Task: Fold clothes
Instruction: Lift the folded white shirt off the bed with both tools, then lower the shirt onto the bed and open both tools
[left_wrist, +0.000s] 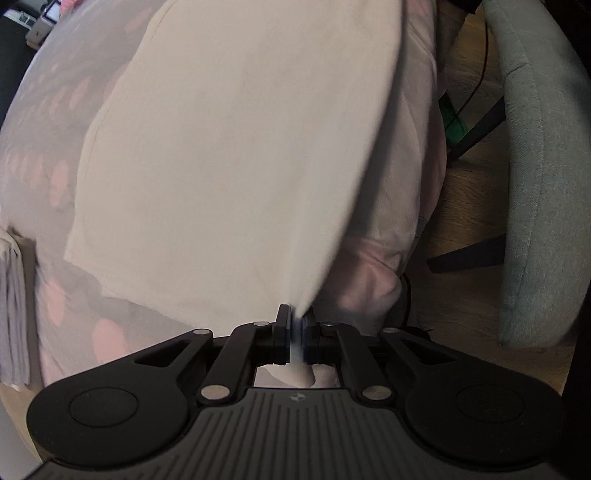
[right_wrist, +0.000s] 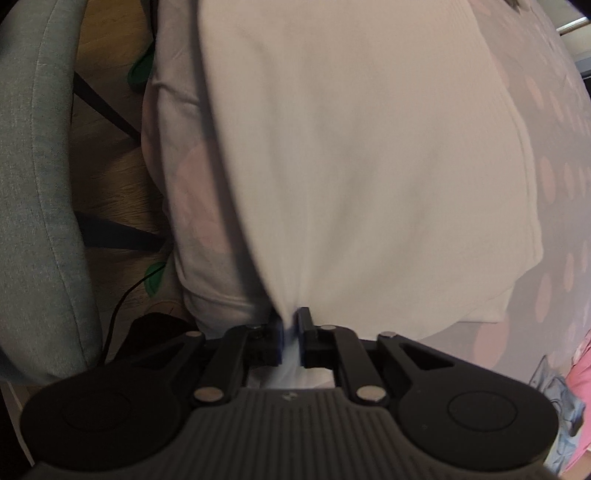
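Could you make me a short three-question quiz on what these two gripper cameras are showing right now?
1. True or false: the white garment hangs over the grey chair.
2. What sits between the fingers of the left gripper and of the right gripper?
A. a green hanger
B. the white garment's cloth
C. nothing
3. What pattern does the bedspread under the garment carry?

Key
1. False: it lies spread on the bedspread; the chair stands beside the bed.
2. B: each gripper has a corner of it.
3. Pink spots on pale grey.
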